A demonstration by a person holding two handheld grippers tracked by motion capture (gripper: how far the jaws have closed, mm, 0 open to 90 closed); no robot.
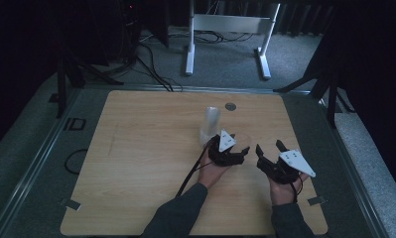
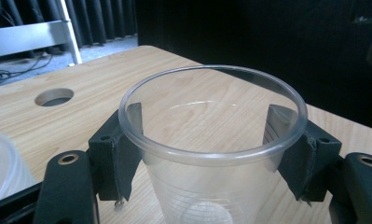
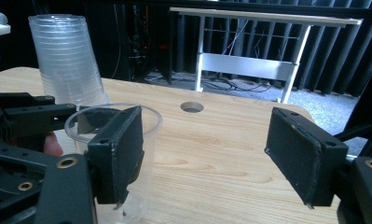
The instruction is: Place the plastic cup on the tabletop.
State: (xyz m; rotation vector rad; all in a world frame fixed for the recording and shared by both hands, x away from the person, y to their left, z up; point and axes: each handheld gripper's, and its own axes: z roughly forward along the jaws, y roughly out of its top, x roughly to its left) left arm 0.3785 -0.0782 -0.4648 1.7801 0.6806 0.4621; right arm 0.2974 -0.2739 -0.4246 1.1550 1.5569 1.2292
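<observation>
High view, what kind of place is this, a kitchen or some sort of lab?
Probably a lab or recording studio, not a kitchen: a bare wooden table set among dark curtains, loose cables across grey carpet, and a white desk frame behind.

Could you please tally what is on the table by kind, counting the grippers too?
Single clear plastic cup: 1
Stack of clear cups, upside down, cups in it too close to count: 1
Grippers: 2, left gripper and right gripper
Total: 4
</observation>
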